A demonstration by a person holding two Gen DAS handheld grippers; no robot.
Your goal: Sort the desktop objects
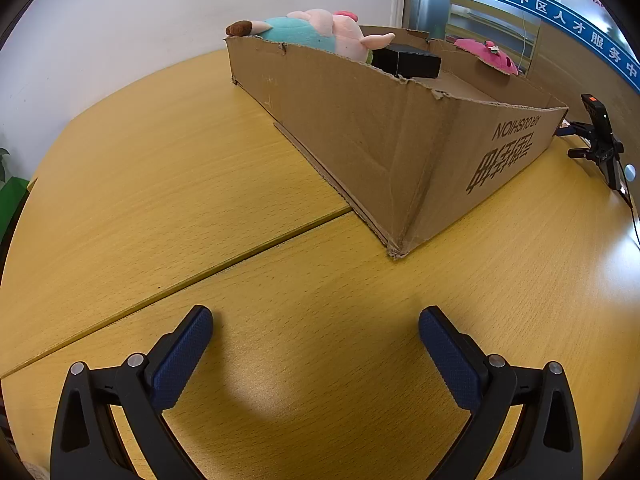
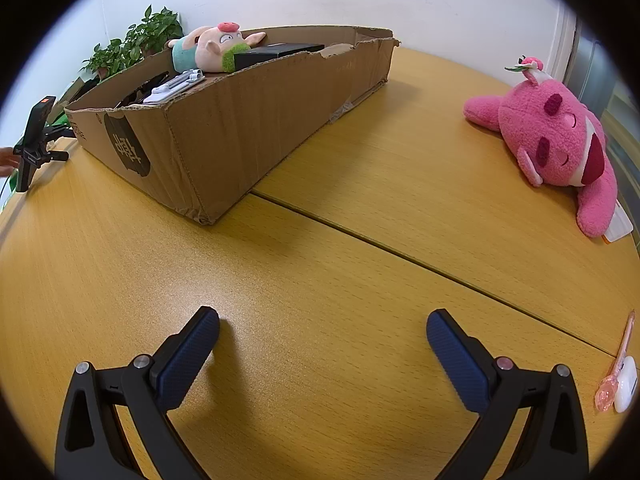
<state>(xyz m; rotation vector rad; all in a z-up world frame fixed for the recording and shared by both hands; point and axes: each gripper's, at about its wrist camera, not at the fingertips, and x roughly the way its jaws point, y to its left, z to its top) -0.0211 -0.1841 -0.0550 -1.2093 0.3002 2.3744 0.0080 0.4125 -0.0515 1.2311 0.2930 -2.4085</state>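
Note:
A long cardboard box (image 1: 384, 120) stands on the wooden table; it also shows in the right wrist view (image 2: 240, 120). Inside lie a pig plush (image 2: 212, 50), a black box (image 1: 408, 62) and small white items (image 2: 172, 86). A large pink plush (image 2: 560, 148) lies on the table at the right, its top showing past the box in the left wrist view (image 1: 488, 54). A pink spoon (image 2: 618, 364) and a white case (image 2: 626, 386) lie at the far right. My left gripper (image 1: 316, 324) and right gripper (image 2: 322, 326) are open and empty above the table.
A phone on a black clamp stand (image 1: 600, 140) sits at the table edge beyond the box, seen also in the right wrist view (image 2: 34, 144). Potted plants (image 2: 136, 40) stand behind the box. A seam (image 2: 400, 252) runs across the tabletop.

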